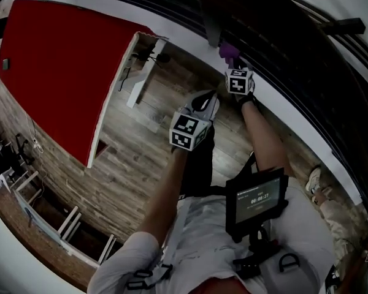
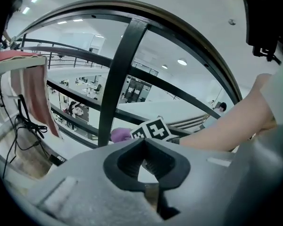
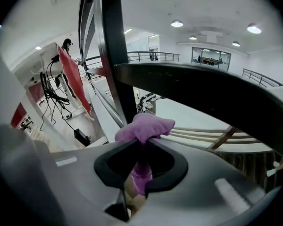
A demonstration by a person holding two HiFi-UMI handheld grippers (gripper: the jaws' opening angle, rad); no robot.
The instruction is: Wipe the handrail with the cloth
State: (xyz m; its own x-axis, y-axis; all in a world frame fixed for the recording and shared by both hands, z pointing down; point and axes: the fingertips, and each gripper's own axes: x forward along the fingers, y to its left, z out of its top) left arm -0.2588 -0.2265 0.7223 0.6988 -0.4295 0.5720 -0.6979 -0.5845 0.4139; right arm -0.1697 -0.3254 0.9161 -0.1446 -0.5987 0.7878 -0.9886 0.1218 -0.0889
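Observation:
A purple cloth (image 3: 145,127) is pinched in my right gripper (image 3: 142,142), bunched just past the jaw tips. In the head view the cloth (image 1: 228,51) sits close under the dark handrail (image 1: 282,54), with the right gripper (image 1: 232,61) held up against the railing beside a vertical post (image 3: 114,55). The same cloth (image 2: 120,135) shows as a small purple patch in the left gripper view, next to the right gripper's marker cube (image 2: 153,129). My left gripper (image 2: 142,147) has its jaws together with nothing in them, and it hangs back from the railing (image 1: 207,103).
A red cloth-covered table (image 1: 61,66) stands on the wooden floor to the left, with cables (image 3: 54,98) by its edge. The railing's bars (image 2: 122,74) run across the front, over an open atrium. A screen (image 1: 257,199) hangs at the person's chest.

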